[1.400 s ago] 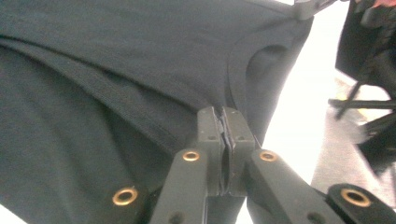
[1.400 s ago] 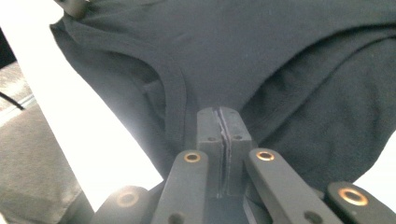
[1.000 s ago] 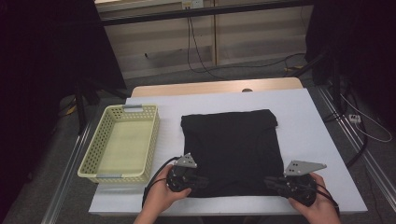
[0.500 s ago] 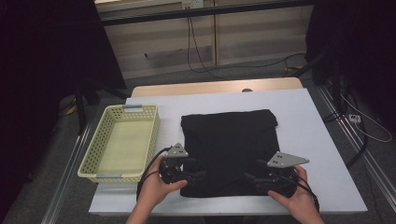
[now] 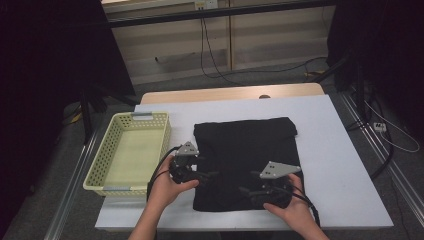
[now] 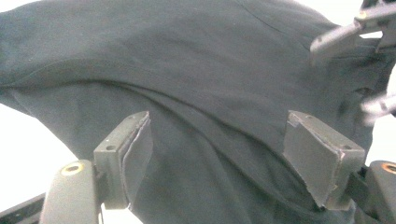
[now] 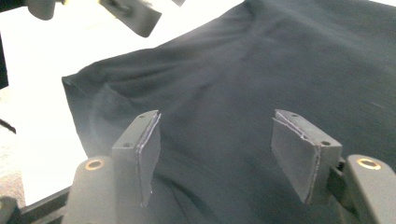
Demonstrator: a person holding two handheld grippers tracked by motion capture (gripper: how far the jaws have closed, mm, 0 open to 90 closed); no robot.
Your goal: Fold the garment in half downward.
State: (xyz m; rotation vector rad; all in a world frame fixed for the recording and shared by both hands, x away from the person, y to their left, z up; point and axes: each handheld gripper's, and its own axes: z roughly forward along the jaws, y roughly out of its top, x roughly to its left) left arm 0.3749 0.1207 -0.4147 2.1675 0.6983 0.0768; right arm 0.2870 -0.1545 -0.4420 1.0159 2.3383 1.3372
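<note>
Black folded cloth (image 5: 245, 165) lies mid-frame; your left gripper (image 5: 204, 175) hovers released at its left edge; your right gripper (image 5: 246, 191) gapes lower right.

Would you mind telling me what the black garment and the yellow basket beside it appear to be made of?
The black garment looks like soft, matte knit fabric, probably cotton jersey: the left gripper view shows it in gentle folds and a stitched seam, with no sheen. The yellow basket looks like moulded plastic, pale and slightly glossy, with regular rows of holes in its walls. Its grey end clips may be plastic or metal; I cannot tell.
</note>
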